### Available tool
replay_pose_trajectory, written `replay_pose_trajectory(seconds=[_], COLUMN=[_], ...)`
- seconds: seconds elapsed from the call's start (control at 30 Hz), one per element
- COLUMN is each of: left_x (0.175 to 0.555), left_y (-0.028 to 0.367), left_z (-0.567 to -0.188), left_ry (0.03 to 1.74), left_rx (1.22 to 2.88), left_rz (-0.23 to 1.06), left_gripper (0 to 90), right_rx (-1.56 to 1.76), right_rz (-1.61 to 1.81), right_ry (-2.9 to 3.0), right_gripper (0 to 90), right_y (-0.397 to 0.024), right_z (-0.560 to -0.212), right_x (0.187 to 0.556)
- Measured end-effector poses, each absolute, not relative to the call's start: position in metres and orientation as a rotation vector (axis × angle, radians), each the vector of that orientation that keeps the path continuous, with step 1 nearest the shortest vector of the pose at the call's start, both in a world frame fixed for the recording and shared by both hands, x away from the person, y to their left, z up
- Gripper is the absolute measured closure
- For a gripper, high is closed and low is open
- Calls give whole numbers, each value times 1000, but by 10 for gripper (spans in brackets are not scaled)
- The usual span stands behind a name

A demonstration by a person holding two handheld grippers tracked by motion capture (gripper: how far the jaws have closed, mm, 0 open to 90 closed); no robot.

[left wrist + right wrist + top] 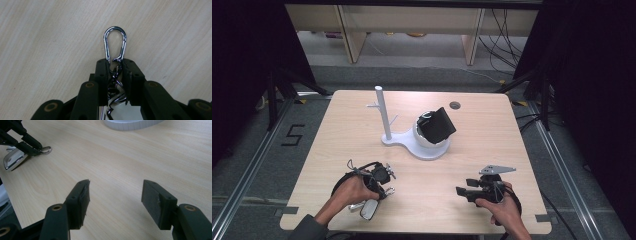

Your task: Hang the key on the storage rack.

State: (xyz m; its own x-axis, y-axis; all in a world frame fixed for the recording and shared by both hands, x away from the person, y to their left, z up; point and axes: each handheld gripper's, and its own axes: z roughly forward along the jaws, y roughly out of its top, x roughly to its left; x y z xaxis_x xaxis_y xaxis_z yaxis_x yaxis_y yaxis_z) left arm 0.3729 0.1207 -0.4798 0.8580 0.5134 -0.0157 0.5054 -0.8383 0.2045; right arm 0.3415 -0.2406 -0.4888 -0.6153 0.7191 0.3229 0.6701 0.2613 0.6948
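Carabiner: silver clip lying on the wooden table, its loop sticking out past the left jaws; a key fob lies just beside it toward the near edge.
Left gripper: the left gripper is clamped on the carabiner's lower end, pads pressing it from both sides, near the table's front left corner.
Right gripper: the right gripper has its jaws standing apart over bare wood with nothing between them, held close to the front right edge.
Gap between hands: open tabletop, well apart.
Stand: white stand with an upright post and a black item on its round base, at the table's middle, well away from both grippers.
Free room: bare wood in front of the stand and to both sides of it.
Edges: both hands come in over the near edge; a small round hole sits near the far edge.
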Motion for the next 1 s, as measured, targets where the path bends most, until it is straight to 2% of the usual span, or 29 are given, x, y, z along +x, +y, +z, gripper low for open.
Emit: replay_pose_trajectory(seconds=[0.4,0.53,1.0], left_x=[374,373,372], left_y=[123,129,135], left_z=[-478,-471,-464], left_ry=[721,738,739], left_rx=[2854,2806,2799], left_rz=[48,49,45], left_gripper=[746,746,746], right_rx=[1349,1343,1383], right_rz=[1279,1269,1307], right_ry=[2450,2452,2458], right_gripper=[404,405,407], right_y=[-241,-241,-238], right_z=[-489,-488,-489], right_x=[343,343,341])
